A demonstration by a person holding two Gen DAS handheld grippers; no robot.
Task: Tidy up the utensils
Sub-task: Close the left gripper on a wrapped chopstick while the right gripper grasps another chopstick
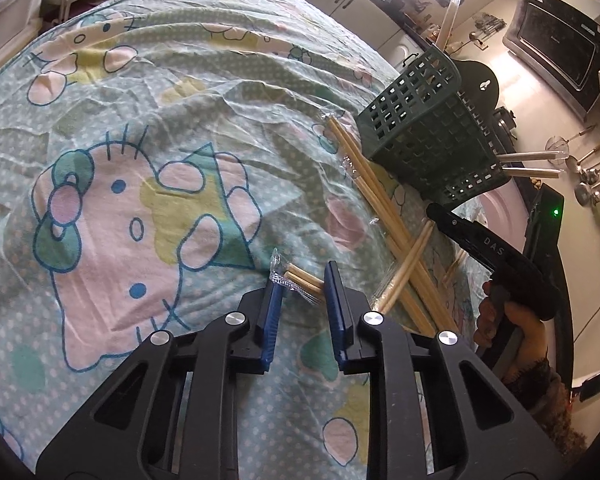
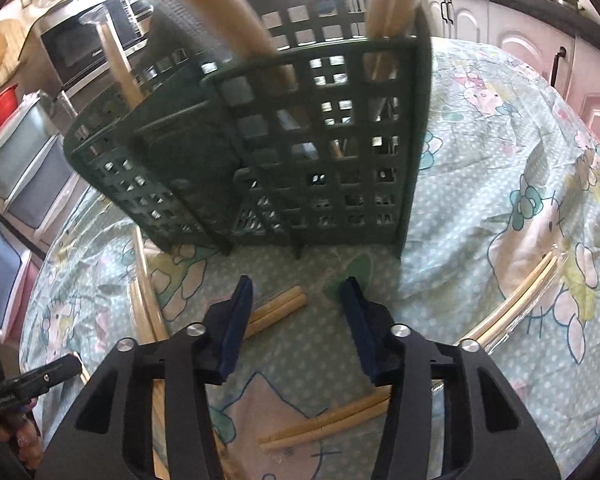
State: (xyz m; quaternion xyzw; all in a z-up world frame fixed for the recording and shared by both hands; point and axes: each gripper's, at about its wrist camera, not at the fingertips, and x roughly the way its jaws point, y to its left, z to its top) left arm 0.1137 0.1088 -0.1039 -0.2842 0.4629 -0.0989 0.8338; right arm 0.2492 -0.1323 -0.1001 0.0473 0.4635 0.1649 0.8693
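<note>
A dark green slotted utensil basket [image 1: 428,128] stands on the cartoon-print cloth, with wrapped chopstick pairs [image 1: 530,164] sticking out of it. It fills the right wrist view [image 2: 284,152] with chopsticks [image 2: 228,20] inside. Several wrapped chopstick pairs [image 1: 384,216] lie crossed on the cloth beside it. My left gripper [image 1: 302,286] is open, its fingers either side of the end of one wrapped pair [image 1: 300,278]. My right gripper [image 2: 298,300] is open and empty just before the basket, with a pair [image 2: 276,310] lying between its fingers on the cloth.
More pairs lie on the cloth in the right wrist view, at the front [image 2: 324,422], right [image 2: 516,304] and left [image 2: 146,292]. The right hand-held gripper [image 1: 496,256] shows in the left wrist view. A toaster oven [image 1: 560,48] and hanging kitchen tools [image 1: 592,176] are beyond the table.
</note>
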